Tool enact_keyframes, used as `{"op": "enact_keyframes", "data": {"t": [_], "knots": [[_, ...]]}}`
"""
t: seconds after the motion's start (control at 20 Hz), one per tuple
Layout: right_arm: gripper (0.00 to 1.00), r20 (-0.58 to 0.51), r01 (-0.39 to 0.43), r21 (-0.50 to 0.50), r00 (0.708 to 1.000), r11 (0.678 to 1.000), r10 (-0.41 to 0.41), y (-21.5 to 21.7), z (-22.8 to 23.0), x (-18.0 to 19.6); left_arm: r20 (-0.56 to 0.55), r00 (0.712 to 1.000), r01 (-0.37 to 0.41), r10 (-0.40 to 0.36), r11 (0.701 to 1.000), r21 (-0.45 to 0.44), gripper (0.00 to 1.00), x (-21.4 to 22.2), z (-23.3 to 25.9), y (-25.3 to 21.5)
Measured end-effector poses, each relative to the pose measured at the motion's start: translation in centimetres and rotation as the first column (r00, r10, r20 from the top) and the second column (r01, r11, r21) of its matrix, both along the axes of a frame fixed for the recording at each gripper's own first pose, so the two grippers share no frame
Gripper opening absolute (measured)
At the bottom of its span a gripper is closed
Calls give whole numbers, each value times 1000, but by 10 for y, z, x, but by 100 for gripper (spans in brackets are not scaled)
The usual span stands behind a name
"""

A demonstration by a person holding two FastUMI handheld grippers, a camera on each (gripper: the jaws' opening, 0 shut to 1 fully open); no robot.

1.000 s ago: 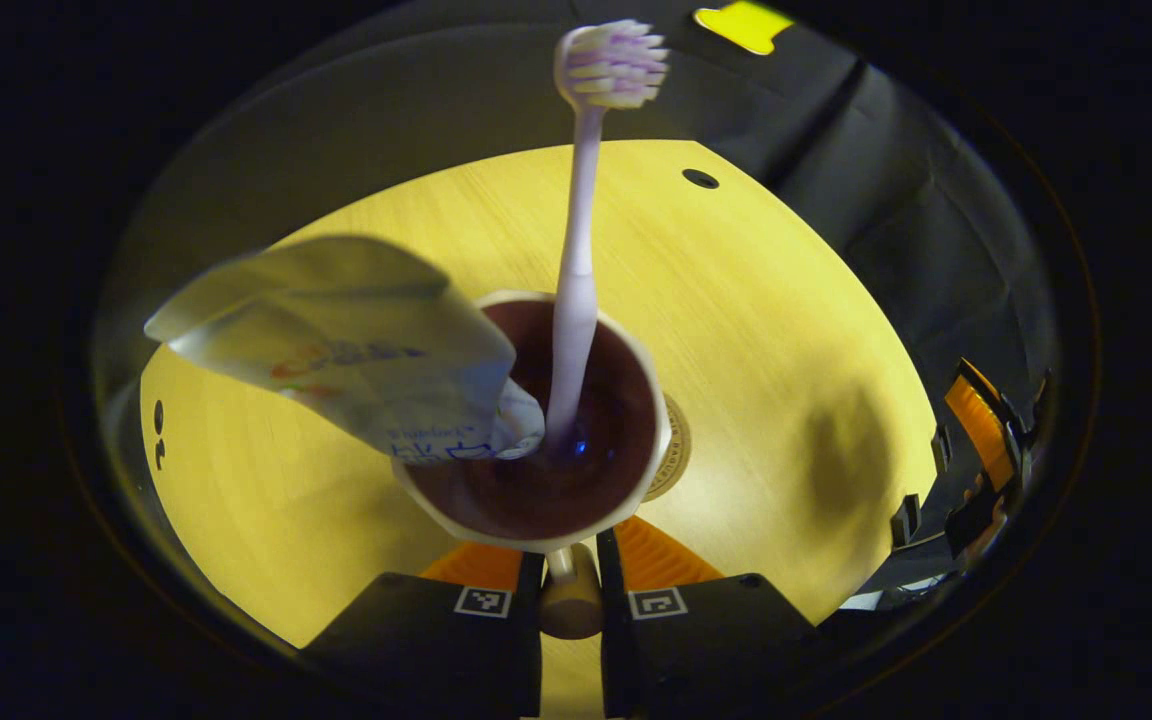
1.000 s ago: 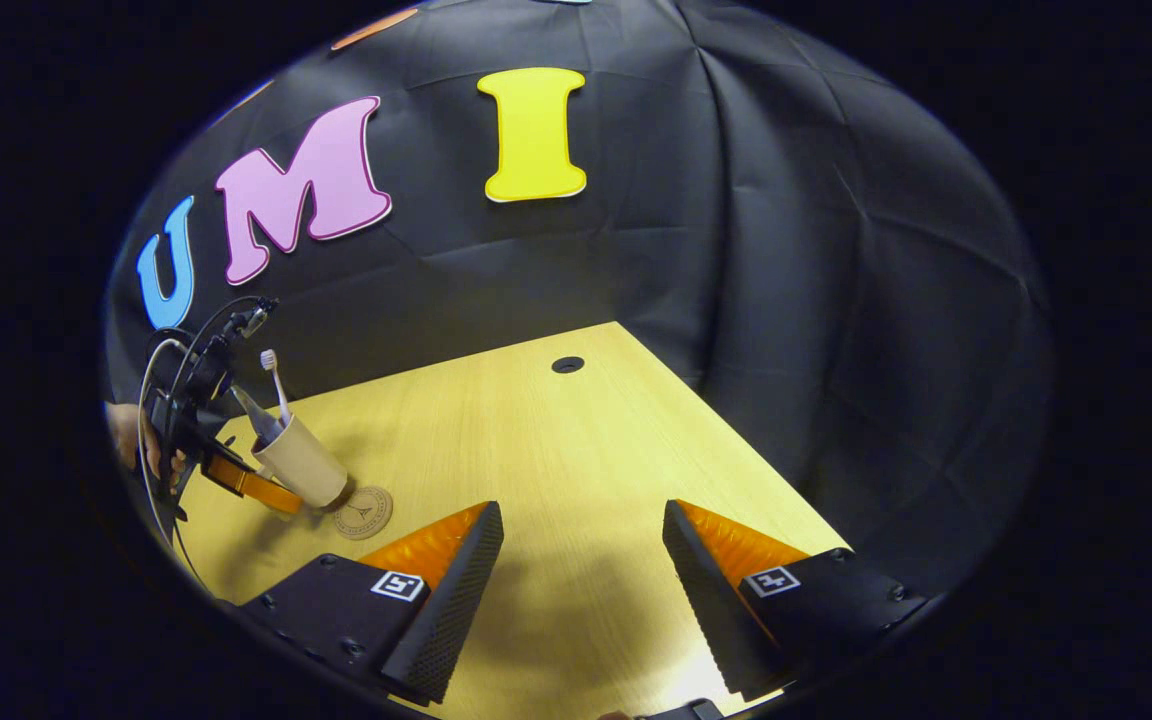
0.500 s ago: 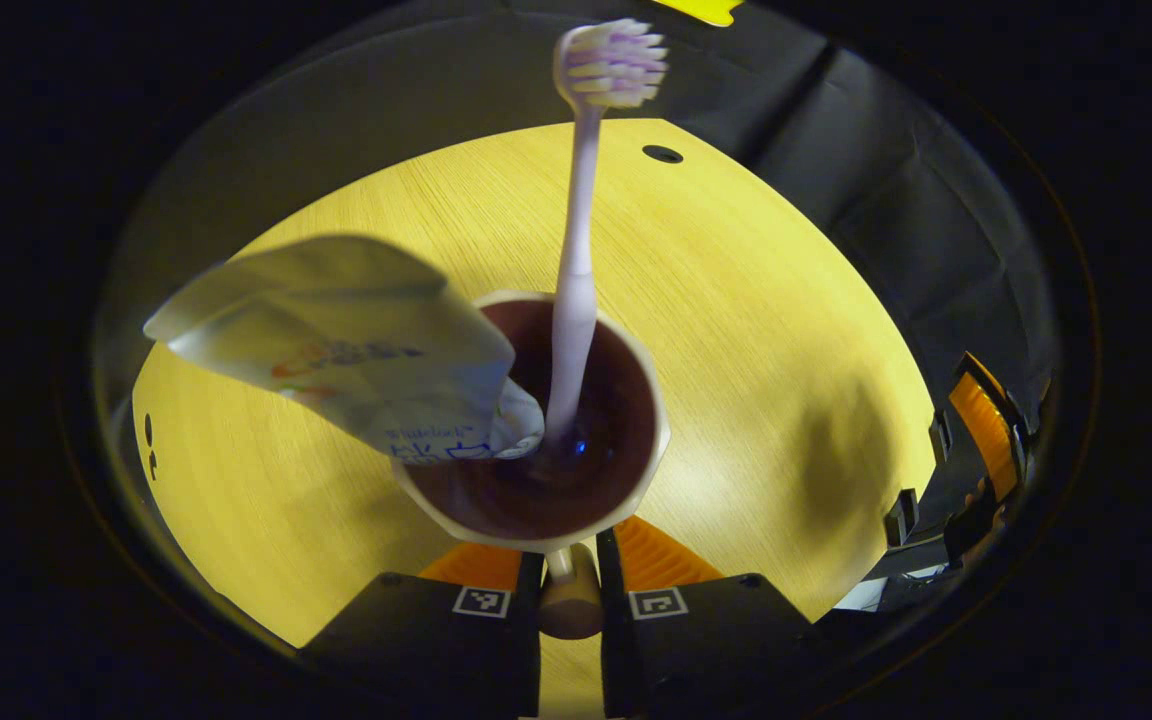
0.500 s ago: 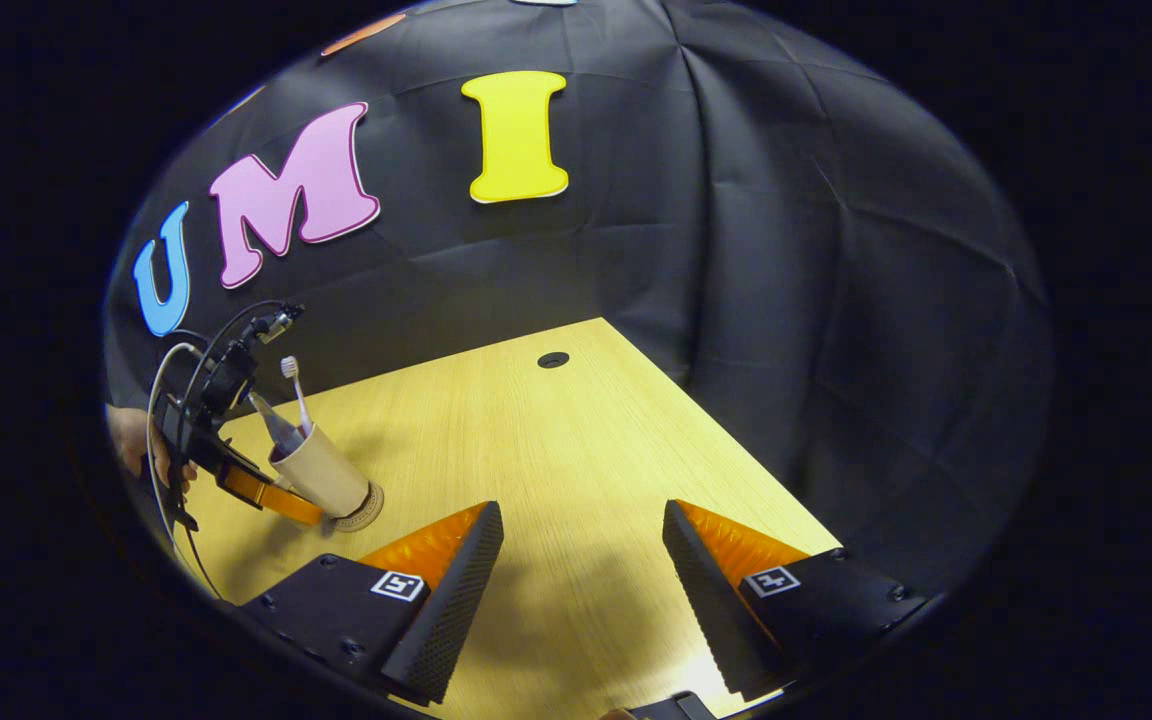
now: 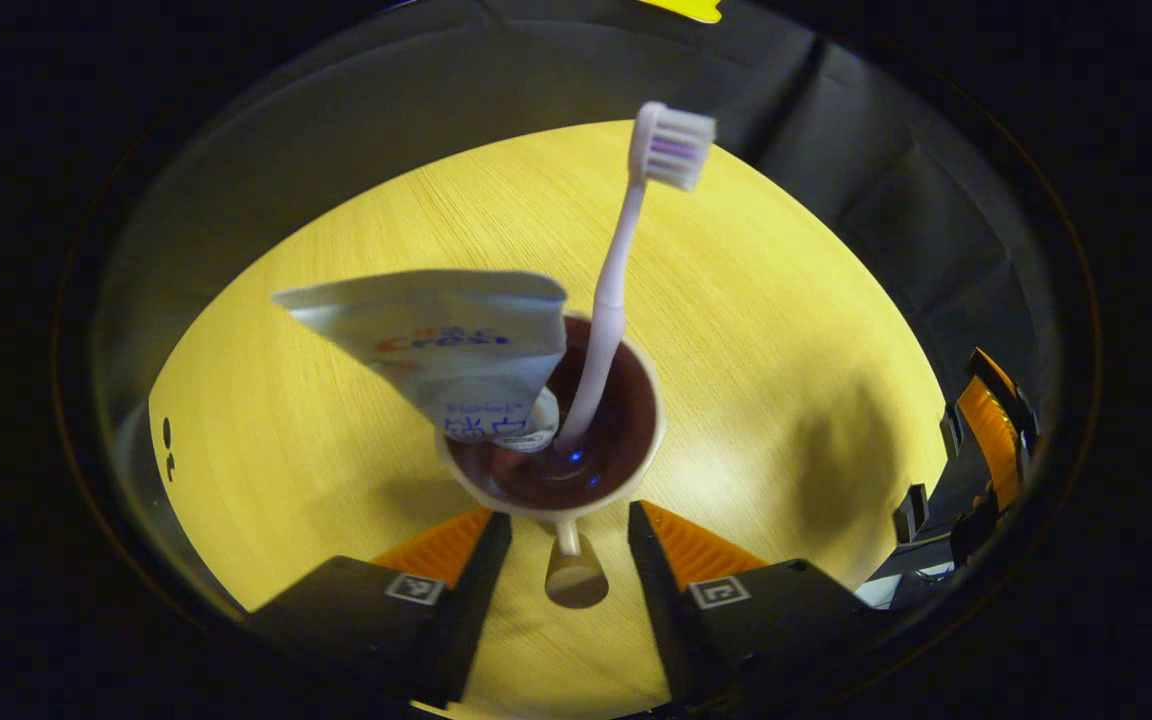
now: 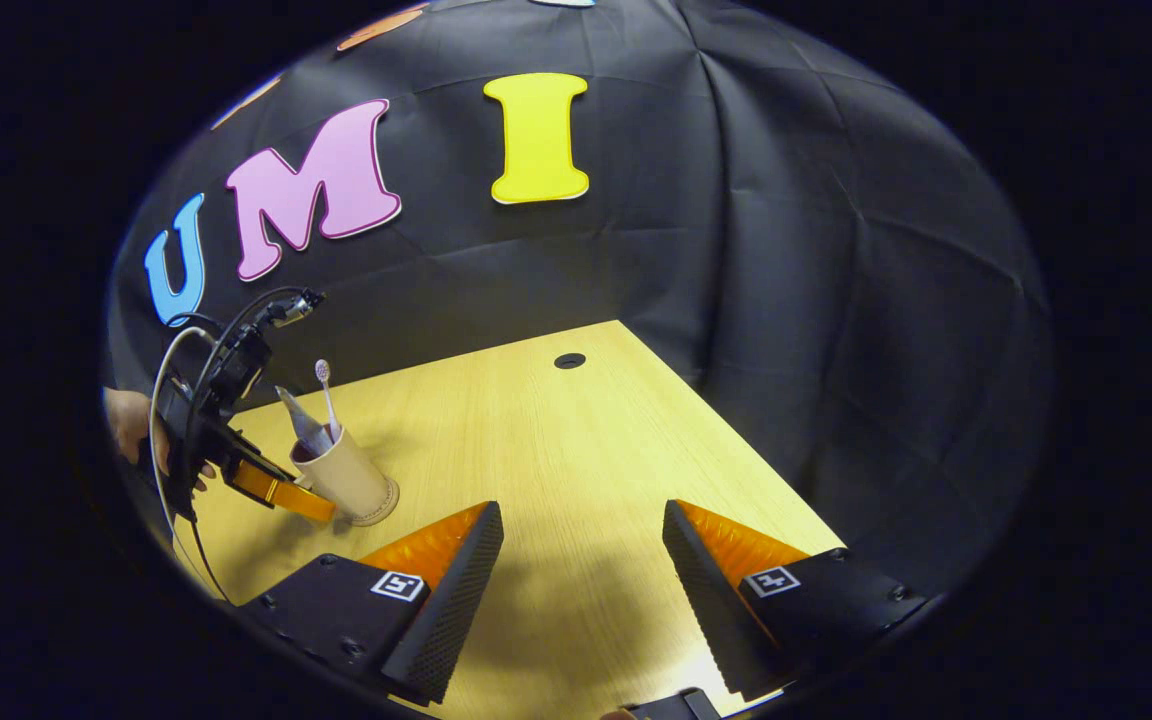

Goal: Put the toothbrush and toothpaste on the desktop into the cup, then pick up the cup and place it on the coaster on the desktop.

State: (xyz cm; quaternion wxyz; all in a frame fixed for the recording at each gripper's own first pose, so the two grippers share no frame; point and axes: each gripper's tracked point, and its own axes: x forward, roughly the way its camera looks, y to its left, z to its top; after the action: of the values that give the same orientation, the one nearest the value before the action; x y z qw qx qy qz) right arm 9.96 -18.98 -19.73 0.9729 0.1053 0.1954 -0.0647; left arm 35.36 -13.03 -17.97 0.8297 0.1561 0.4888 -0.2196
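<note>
A cream cup [image 5: 626,420] with a dark inside stands upright on the desktop, holding a pale toothbrush [image 5: 616,270] and a white toothpaste tube [image 5: 456,345]. My left gripper [image 5: 568,520] is open, its fingers apart on either side of the cup's handle [image 5: 574,575] without touching it. In the right gripper view the cup [image 6: 351,485] sits on the round coaster [image 6: 383,513], with the toothbrush [image 6: 326,395], the tube [image 6: 301,430] and the left gripper [image 6: 321,508] beside it. My right gripper [image 6: 581,510] is open over bare desk, nothing between its fingers.
The yellow wooden desktop [image 6: 556,450] has a cable hole [image 6: 568,361] near its far edge. Black cloth walls close in behind and to the right. A hand [image 6: 126,430] holds the left gripper. The right gripper [image 5: 976,460] shows at the right of the left gripper view.
The cup came down tilted onto the coaster and now stands upright on it. My left gripper has let go of the handle and opened. The right gripper stayed open and hardly moved.
</note>
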Motion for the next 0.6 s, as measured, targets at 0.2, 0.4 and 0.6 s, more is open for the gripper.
{"op": "enact_keyframes", "data": {"t": [0.2, 0.4, 0.6], "knots": [[99, 19, -22, -15, 1000, 1000, 22, 13, 19, -2, 65, 997, -44, 51, 994, -100, 100, -23, 31, 10], [99, 41, -28, 2, 999, 1000, 28, 33, 52, -5, 182, 974, -94, 136, 971, -220, 98, -66, 77, 35], [99, 92, -80, -40, 992, 996, 83, 63, 98, -11, 354, 903, -124, 245, 936, -331, 98, -113, 125, 71]]}}
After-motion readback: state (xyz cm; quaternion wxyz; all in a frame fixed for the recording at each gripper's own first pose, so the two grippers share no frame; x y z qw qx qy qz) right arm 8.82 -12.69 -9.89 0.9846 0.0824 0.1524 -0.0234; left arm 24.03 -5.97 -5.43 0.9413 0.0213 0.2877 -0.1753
